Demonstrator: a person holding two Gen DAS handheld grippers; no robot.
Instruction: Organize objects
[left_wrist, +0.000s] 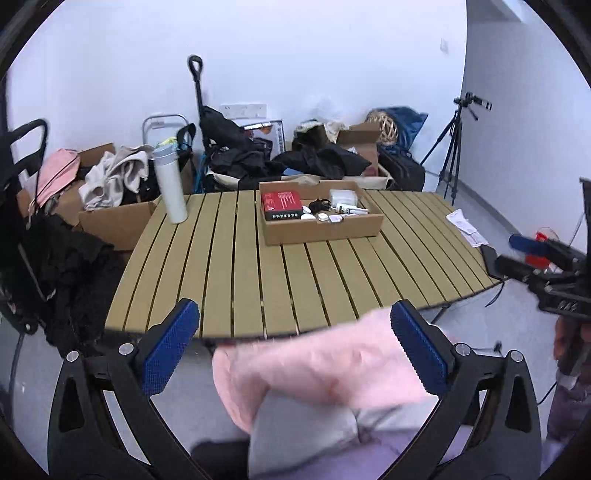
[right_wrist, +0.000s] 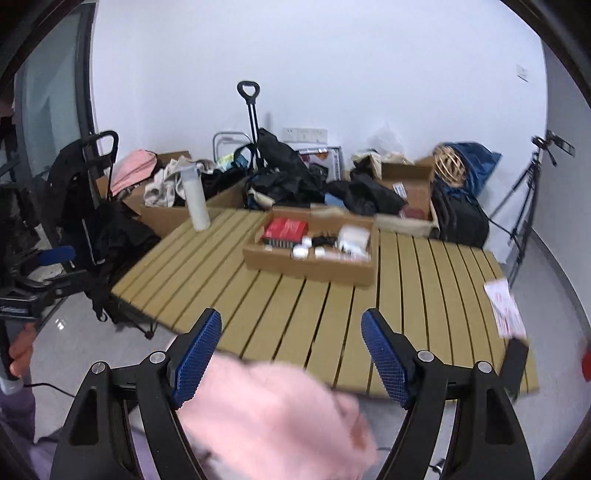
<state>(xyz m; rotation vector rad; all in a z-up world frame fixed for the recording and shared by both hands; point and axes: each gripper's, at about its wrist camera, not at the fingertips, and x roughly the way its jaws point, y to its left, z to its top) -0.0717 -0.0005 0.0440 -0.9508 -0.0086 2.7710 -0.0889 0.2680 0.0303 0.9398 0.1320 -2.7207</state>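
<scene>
Both tools are held up in front of the wooden slat surface (left_wrist: 229, 266), not touching it. The left tool (left_wrist: 295, 345) has its jaws wide apart with nothing pinched. A pink fuzzy cloth (left_wrist: 325, 365) shows below and behind it, maybe the person's clothing. The right tool (right_wrist: 291, 354) also stands open and empty.

The things to tidy sit in a cardboard box (left_wrist: 321, 229) near the middle of the surface. Inside are a red box (left_wrist: 281, 205), a black cord, and little white bits. A white bottle (left_wrist: 169, 184) stands upright at the far left edge. A paper (left_wrist: 466, 227) lies near the right edge, well apart from the box.

I think most things are already in the box, so the paper or the bottle may be next.

To do it well, slow down first, because the pictures look smeared. Aim one tool at just one thing. Come down from above, keep the jaws open until the thing is between them, then squeeze gently. For the flat paper, slide it to the edge first.
</scene>
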